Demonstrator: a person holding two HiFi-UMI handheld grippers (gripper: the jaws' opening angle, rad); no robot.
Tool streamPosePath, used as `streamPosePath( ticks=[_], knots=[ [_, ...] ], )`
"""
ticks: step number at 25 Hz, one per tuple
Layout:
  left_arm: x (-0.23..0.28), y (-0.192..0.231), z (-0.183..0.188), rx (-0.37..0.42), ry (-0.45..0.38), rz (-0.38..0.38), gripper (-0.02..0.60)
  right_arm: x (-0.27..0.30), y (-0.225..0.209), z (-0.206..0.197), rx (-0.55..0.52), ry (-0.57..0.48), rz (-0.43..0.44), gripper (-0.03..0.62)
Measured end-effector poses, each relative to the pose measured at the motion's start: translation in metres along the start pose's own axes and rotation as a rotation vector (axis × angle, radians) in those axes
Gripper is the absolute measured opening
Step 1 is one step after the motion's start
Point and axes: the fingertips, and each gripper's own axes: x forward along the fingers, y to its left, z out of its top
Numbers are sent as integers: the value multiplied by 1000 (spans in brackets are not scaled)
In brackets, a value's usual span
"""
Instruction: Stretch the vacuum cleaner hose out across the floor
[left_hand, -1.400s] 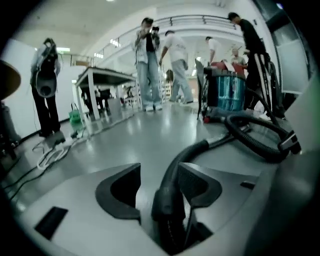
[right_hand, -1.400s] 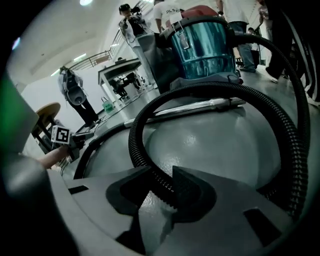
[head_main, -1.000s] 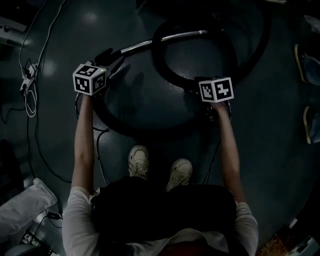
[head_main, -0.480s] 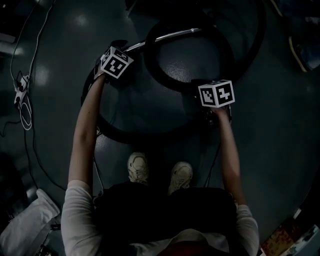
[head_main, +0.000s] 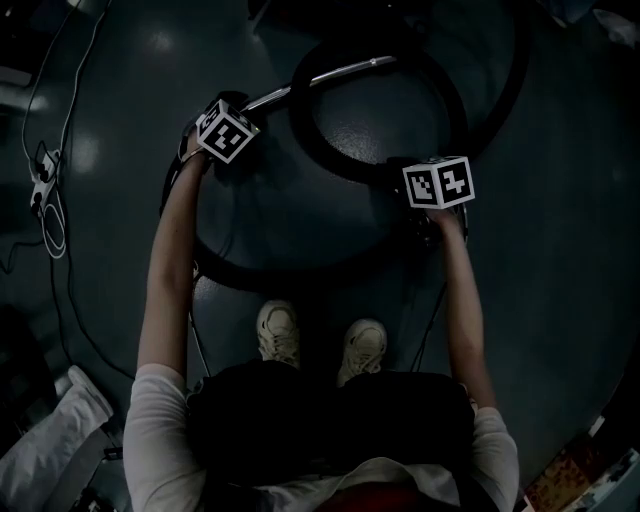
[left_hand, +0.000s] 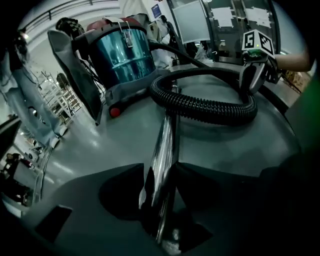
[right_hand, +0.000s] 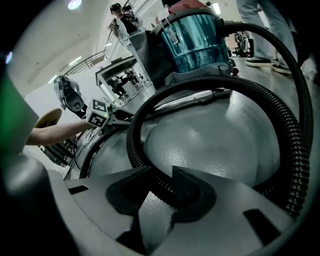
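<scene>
Beside the blue vacuum cleaner (left_hand: 122, 50), the black hose (right_hand: 129, 137) lies coiled on the floor (right_hand: 210, 135), the right gripper (right_hand: 160, 187) clamped on it, the left gripper (left_hand: 159, 187) just closing its jaws onto the metal tube (left_hand: 165, 140).

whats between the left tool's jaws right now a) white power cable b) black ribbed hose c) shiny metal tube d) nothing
c: the left gripper view shows the shiny metal tube running between the jaws of the left tool, which have just been closing on it.
</scene>
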Motion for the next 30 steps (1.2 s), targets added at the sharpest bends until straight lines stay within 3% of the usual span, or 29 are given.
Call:
streamPosePath(
  ticks=[3,5,8,11,14,16,18,19,21,24,26,28,30],
  knots=[
    [-20,-1,-35,-67,20,22,201,-1,-2,0,13,-10,-10,135],
    [-39,10,-69,-128,47,88,196,1,-1,-1,8,-4,-17,135],
    [-75,25,-133,-279,149,196,196,0,-5,-2,2,7,-31,135],
    [-108,33,-184,-423,202,286,196,-5,-9,-1,-12,18,-40,136],
    [-130,43,-220,-482,224,391,196,-8,-13,-1,-35,6,-92,137],
    [-136,47,-221,-492,145,447,196,-21,-17,3,-101,-13,-205,135],
    [-147,43,-186,-489,-19,439,196,-49,-17,13,-142,-94,-304,135],
    [-153,33,-159,-473,-101,392,196,-67,-17,16,-133,-151,-337,135],
    [-156,-15,-103,-391,-228,208,196,-99,-24,5,-67,-239,-391,135],
    [-148,-143,-36,-153,-328,-186,196,-132,-44,-42,121,-273,-415,135],
    [-147,-230,-6,-14,-377,-418,196,-142,-50,-66,296,-324,-342,136],
    [-145,-292,16,78,-432,-540,196,-141,-46,-82,457,-377,-219,137],
    [-140,-323,38,84,-509,-565,196,-129,-36,-99,526,-351,-158,137]
  ],
)
